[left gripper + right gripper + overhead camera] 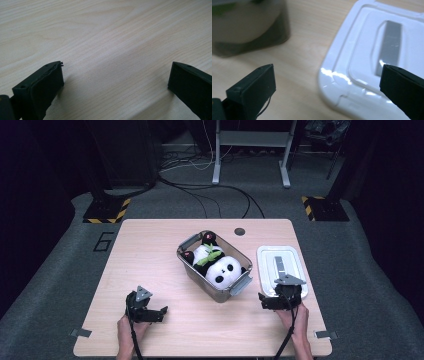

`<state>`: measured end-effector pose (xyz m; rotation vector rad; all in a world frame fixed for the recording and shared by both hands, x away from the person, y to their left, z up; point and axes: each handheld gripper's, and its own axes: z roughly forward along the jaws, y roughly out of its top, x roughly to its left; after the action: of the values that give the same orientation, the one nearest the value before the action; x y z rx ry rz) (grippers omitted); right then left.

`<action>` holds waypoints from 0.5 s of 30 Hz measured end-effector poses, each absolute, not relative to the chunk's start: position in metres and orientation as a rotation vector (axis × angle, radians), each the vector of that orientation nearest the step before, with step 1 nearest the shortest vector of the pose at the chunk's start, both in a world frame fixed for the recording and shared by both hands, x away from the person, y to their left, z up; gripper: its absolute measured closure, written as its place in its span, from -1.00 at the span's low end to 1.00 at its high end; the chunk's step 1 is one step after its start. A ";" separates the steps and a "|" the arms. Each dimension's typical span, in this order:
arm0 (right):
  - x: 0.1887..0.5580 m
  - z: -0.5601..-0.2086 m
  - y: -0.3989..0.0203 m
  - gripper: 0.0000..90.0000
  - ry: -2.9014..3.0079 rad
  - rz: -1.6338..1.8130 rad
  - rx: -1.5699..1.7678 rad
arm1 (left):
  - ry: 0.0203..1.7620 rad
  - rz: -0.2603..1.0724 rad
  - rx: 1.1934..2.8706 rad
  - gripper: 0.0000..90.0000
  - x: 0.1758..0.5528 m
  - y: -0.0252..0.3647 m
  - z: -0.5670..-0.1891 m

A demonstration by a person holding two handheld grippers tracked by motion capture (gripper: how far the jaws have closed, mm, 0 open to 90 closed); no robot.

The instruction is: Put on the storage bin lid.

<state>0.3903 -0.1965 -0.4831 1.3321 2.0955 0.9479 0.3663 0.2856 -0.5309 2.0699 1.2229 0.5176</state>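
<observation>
White lid (281, 265) lies flat on the bench (150, 260), right of frame centre in the high view, long axis running bottom-to-top of the frame, near short edge toward the person. Glossy white plastic, rounded corners, stepped rim, grey recessed handle strip (280, 265) along its length. Right tongs (274, 301) sit at the lid's near edge, released, jaws wide apart; in the right gripper view the lid (352, 75) corner lies between them. Clear bin (215, 266) just left of the lid, at centre, set diagonally, holding a panda plush (216, 265) with a green bit on it. Left tongs (150, 314) at lower left, well apart from the bin, released over bare wood (105, 50)
</observation>
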 end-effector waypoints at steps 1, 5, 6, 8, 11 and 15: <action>0.393 -0.482 -0.199 -1.00 2.093 0.944 1.341 | 1.223 0.518 2.074 -1.00 0.366 0.286 -0.531; 0.409 -0.482 -0.212 -1.00 2.061 0.924 1.383 | 1.223 0.518 2.072 -1.00 0.366 0.286 -0.531; 0.409 -0.482 -0.212 -1.00 2.061 0.924 1.383 | 1.223 0.518 2.072 -1.00 0.366 0.286 -0.531; 0.421 -0.482 -0.220 -0.96 2.049 0.923 1.424 | 1.223 0.518 2.072 -1.00 0.366 0.286 -0.531; 0.433 -0.483 -0.224 -0.80 2.045 0.922 1.435 | 1.222 0.518 2.072 -1.00 0.366 0.286 -0.531; 0.452 -0.486 -0.229 -0.51 2.022 0.903 1.470 | 1.222 0.519 2.072 -1.00 0.366 0.286 -0.531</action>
<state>0.4516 -0.2288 -0.4864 1.4703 2.0224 0.9027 0.3662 0.2856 -0.5308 2.0723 1.2218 0.5188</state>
